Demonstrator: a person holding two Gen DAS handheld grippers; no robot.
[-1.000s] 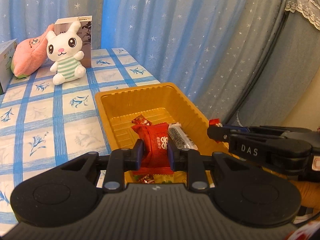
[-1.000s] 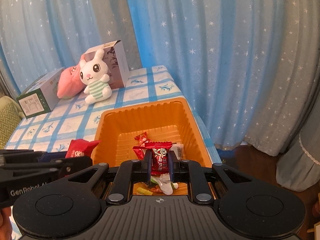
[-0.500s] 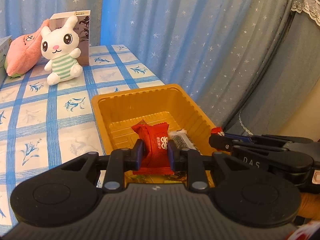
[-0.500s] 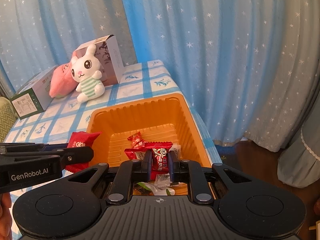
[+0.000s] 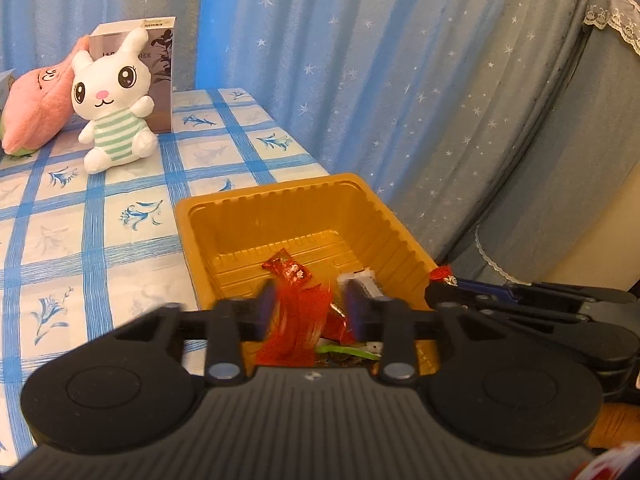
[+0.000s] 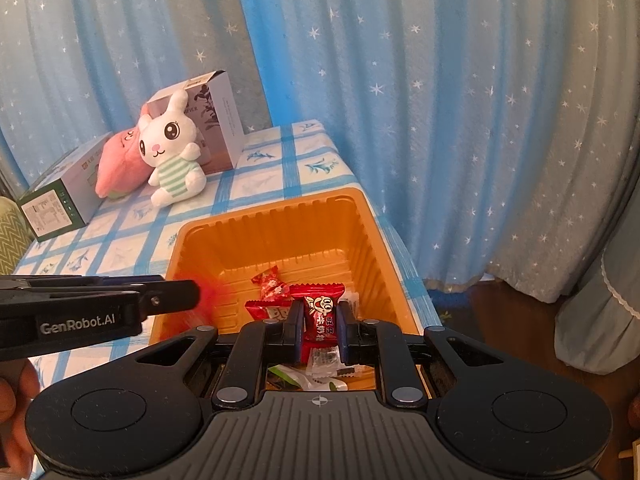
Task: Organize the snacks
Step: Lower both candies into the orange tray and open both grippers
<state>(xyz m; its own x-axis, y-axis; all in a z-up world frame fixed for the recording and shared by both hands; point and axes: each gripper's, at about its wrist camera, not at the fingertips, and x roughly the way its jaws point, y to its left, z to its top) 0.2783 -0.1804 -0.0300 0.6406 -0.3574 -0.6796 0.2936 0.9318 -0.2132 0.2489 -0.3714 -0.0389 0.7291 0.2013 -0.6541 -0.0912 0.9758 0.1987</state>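
Your left gripper [image 5: 310,312] has its jaws apart, a blurred red packet [image 5: 296,330] loose between them above the one orange tray [image 5: 280,200] at frame centre. Your right gripper [image 6: 319,330] is clamped on a second red packet [image 6: 320,316], low centre, over the same tray. More wrapped snacks lie on the tray floor, too jumbled to count. Upper left: two plush toys, a rabbit [image 6: 170,152] and a pink one [image 6: 116,166], plus two boxes.

Right gripper [image 6: 319,330] pinching a red candy [image 6: 320,318] over the orange tray [image 6: 362,236]. Left gripper [image 6: 188,298] beside, red blur at tip.
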